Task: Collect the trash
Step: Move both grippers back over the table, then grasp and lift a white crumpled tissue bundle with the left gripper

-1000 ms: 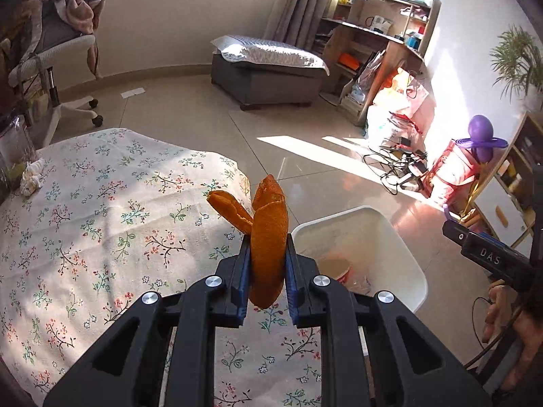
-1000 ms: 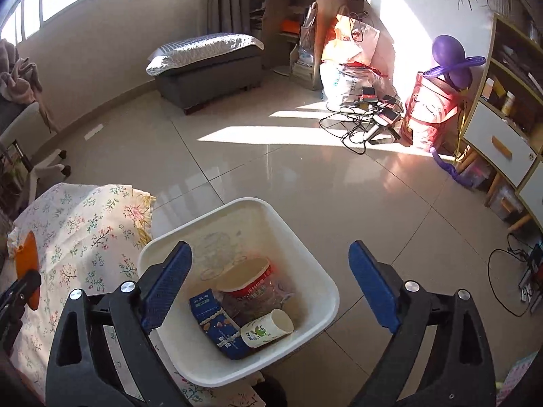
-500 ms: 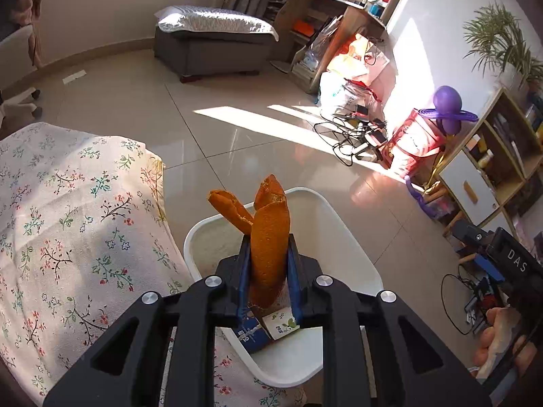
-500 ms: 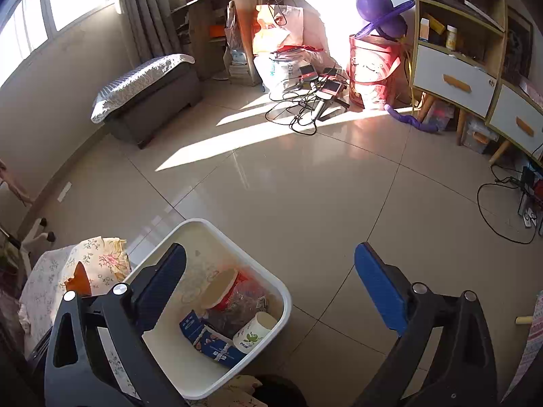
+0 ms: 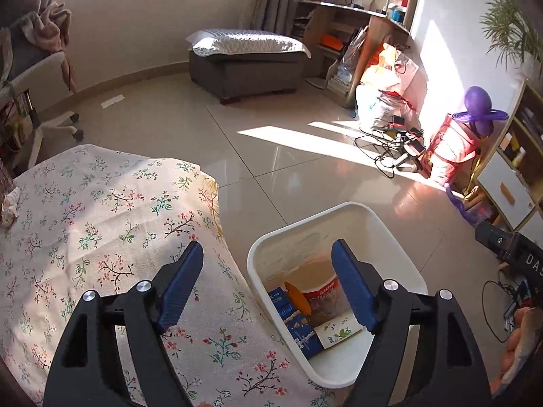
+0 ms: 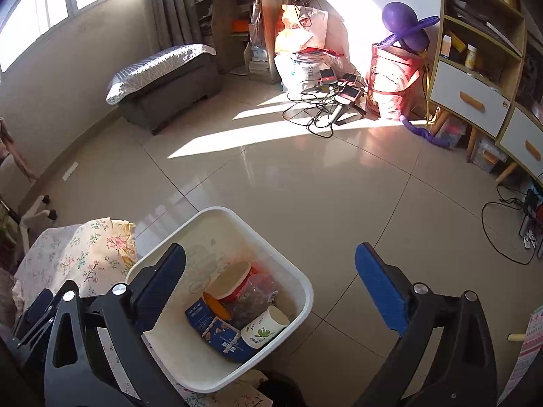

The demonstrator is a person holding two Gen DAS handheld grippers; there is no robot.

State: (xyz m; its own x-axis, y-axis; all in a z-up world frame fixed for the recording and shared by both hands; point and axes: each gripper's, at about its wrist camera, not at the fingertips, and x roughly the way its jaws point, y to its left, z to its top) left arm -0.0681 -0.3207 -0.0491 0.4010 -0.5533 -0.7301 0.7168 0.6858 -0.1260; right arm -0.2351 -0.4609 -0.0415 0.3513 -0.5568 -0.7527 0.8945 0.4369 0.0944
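The left gripper (image 5: 268, 283) hangs over the near edge of the white plastic rectangular bin (image 5: 400, 237), its blue-padded jaws opening, with nothing pinched between them. In that gap lies the orange peel strip (image 5: 298, 296), resting inside the bin on top of a dark blue snack box (image 5: 298, 330) and against a round paper tub with a red band (image 5: 317, 279). A small white paper cup printed with green leaves (image 5: 337, 332) lies on its side just beside the box. From the right wrist view the right gripper (image 6: 269, 283) also hovers above the bin (image 6: 298, 278), jaws spread wide and empty; its left finger crosses the bin's near wall, and the peel (image 6: 217, 307), box (image 6: 217, 334), tub (image 6: 230, 279) and cup (image 6: 263, 329) show below, with crumpled clear plastic (image 6: 254, 298) among them. To the left of the bin, touching or nearly touching its side, the surface draped in a cream floral cloth (image 5: 85, 210) fills the near left, and a small crumpled white tissue (image 5: 10, 205) sits at its far left edge. Beyond is the glossy beige tiled floor (image 5: 271, 156) with a bright patch of sun. Farther off stand a dark grey ottoman with a quilted pale cover (image 5: 247, 61), a tangle of black cables and chargers (image 5: 397, 146), a red bag (image 5: 448, 149) with a purple ball toy (image 5: 478, 107) on it, stuffed shopping bags (image 5: 383, 81) and a wooden corner desk with shelves (image 5: 356, 17).
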